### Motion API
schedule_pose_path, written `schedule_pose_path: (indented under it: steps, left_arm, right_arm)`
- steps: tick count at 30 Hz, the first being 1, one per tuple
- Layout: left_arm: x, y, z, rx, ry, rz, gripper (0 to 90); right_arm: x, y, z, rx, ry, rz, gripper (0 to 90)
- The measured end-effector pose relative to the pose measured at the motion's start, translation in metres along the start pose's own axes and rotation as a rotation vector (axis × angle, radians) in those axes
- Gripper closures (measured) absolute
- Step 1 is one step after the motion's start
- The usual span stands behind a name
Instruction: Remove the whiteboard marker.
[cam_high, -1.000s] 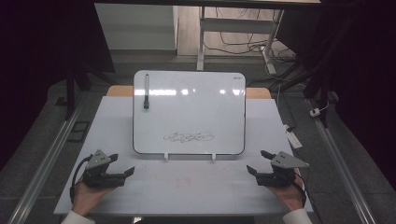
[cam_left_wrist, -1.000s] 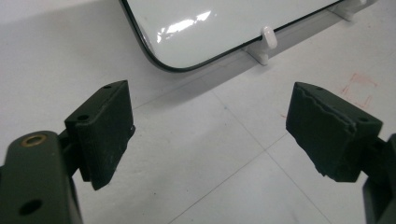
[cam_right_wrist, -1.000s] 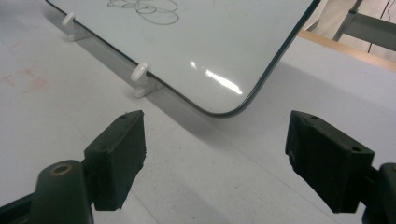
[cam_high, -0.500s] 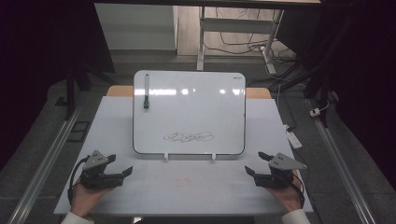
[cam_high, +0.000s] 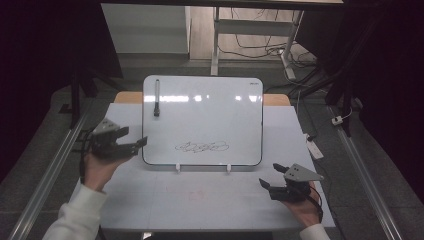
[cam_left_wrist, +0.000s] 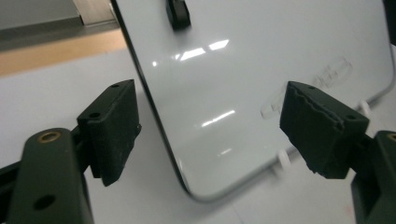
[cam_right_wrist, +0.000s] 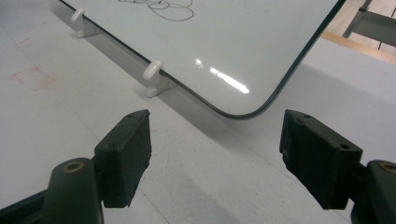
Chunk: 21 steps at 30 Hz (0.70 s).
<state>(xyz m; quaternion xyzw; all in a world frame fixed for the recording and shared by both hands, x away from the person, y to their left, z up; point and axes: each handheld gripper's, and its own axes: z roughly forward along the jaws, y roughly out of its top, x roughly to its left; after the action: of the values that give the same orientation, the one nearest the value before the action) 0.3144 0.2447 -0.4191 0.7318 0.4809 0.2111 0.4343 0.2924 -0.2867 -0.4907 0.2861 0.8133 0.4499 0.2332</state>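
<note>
Left gripper (cam_high: 131, 145) raised beside whiteboard (cam_high: 210, 120) left edge, fingers spread. Right gripper (cam_high: 272, 181) low on tabletop (cam_high: 200, 200), spread. Marker (cam_high: 156, 97) lies lengthwise, pointing away.

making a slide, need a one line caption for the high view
Two hand-held grippers, left gripper beside the whiteboard, right gripper open near its front corner; marker on board.

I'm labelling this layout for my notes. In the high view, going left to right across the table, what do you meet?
Left gripper → marker → scribble → right gripper
</note>
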Motion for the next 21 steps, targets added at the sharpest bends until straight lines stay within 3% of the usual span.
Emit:
schedule_pose_path:
  steps: [7, 10, 17, 20, 21]
  left_arm:
    - [0.007, 0.064, 0.035, -0.004, 0.056, 0.018, 26.0]
    - [0.01, 0.082, 0.048, -0.012, 0.081, 0.02, 29.4]
    - [0.018, 0.114, 0.08, -0.005, 0.16, 0.013, 35.7]
    - [0.018, 0.12, 0.087, -0.005, 0.182, 0.017, 40.6]
    - [0.016, 0.124, 0.092, 0.005, 0.198, 0.02, 45.9]
  right_arm:
    - [0.0, -0.002, 0.001, 0.008, -0.002, -0.001, 24.6]
    - [0.0, -0.002, 0.002, 0.012, -0.004, -0.004, 24.6]
    - [0.0, -0.003, 0.002, 0.018, -0.008, -0.001, 24.6]
    - [0.001, -0.003, 0.002, 0.023, -0.014, -0.003, 24.6]
    - [0.0, -0.004, 0.002, 0.028, -0.015, -0.003, 24.7]
